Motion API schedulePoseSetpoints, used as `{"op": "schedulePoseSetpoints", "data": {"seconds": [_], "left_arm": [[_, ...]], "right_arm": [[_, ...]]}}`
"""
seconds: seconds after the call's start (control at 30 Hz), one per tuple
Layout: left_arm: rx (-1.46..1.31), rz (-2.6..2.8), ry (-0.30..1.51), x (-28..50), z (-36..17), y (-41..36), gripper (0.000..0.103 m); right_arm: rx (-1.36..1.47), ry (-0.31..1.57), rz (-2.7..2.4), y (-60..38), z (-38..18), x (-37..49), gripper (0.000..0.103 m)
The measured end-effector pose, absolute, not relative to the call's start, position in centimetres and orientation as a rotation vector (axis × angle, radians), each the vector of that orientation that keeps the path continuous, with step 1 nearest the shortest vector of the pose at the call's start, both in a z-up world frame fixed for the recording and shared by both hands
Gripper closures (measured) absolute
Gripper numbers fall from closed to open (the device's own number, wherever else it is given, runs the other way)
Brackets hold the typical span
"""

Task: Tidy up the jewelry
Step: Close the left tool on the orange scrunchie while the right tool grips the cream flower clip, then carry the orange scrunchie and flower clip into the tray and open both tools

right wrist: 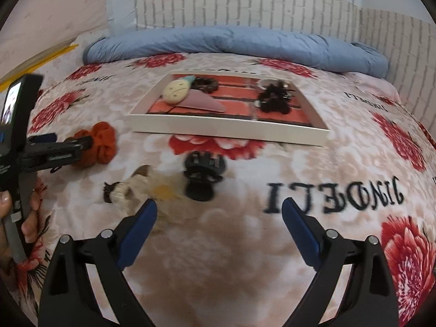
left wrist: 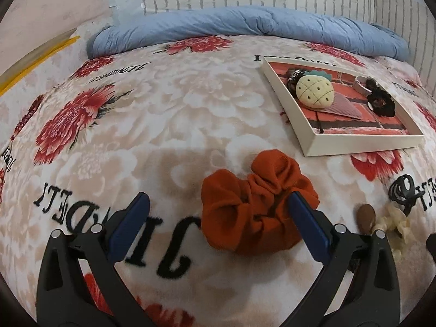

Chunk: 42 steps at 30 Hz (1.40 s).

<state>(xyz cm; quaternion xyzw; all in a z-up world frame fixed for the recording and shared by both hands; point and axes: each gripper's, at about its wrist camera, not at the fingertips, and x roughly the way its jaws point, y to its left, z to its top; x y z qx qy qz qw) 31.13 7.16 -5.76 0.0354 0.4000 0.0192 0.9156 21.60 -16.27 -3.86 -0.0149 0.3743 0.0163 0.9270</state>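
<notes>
An orange scrunchie (left wrist: 256,204) lies on the flowered blanket, between the fingers of my open left gripper (left wrist: 218,204); the right finger touches its edge. It also shows in the right wrist view (right wrist: 100,143), with the left gripper (right wrist: 65,147) around it. My right gripper (right wrist: 219,212) is open and empty, low over the blanket. Ahead of it lie a black claw clip (right wrist: 203,173) and a cream fuzzy hair tie (right wrist: 136,190). A white tray (right wrist: 229,130) holds a pineapple clip (right wrist: 175,91), a pink clip (right wrist: 207,103) and black hair pieces (right wrist: 272,99).
A rolled blue quilt (left wrist: 245,27) lies along the far edge of the bed by the brick-pattern wall. In the left wrist view the tray's wall (left wrist: 365,144) is to the right, with a brown clip (left wrist: 366,215) and the cream tie (left wrist: 395,223) near my right finger.
</notes>
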Motion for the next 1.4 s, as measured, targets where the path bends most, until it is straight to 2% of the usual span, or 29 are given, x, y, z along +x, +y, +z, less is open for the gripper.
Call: {"op": "schedulePoseSetpoints", "data": {"seconds": [0.57, 0.63, 0.67, 0.73, 0.83, 0.93, 0.97, 1.13, 1.23, 1.4], "left_arm": [[0.092, -0.037, 0.857, 32.9, -6.4, 6.0, 0.005], [0.076, -0.040, 0.865, 33.1, -6.6, 6.4, 0.009], [0.070, -0.043, 0.872, 33.1, -6.8, 6.5, 0.011], [0.064, -0.055, 0.880, 33.2, -7.0, 6.5, 0.022], [0.067, -0.077, 0.878, 32.9, -7.1, 6.2, 0.038], [0.092, -0.089, 0.868, 32.5, -7.0, 5.7, 0.051], [0.103, -0.090, 0.865, 32.4, -6.9, 5.5, 0.052], [0.097, -0.094, 0.864, 32.0, -6.8, 5.7, 0.064], [0.087, -0.093, 0.865, 31.9, -6.8, 5.9, 0.068], [0.103, -0.081, 0.850, 31.6, -6.7, 5.6, 0.076]], "right_arm": [[-0.058, 0.888, -0.036, -13.9, -6.5, 24.2, 0.013], [-0.054, 0.920, -0.041, -13.7, -7.2, 24.9, 0.014], [-0.057, 0.930, -0.043, -13.6, -7.4, 25.1, 0.018], [-0.056, 0.952, -0.036, -13.5, -7.7, 25.6, 0.023], [-0.041, 0.958, -0.025, -13.6, -7.6, 25.5, 0.039], [-0.032, 0.961, -0.013, -13.7, -7.6, 25.5, 0.054], [-0.036, 0.961, -0.016, -13.7, -7.6, 25.4, 0.061], [-0.048, 0.957, -0.017, -13.4, -7.6, 25.3, 0.070], [-0.054, 0.955, -0.026, -13.4, -7.4, 25.0, 0.081], [-0.031, 0.957, -0.015, -14.7, -7.1, 24.1, 0.086]]}}
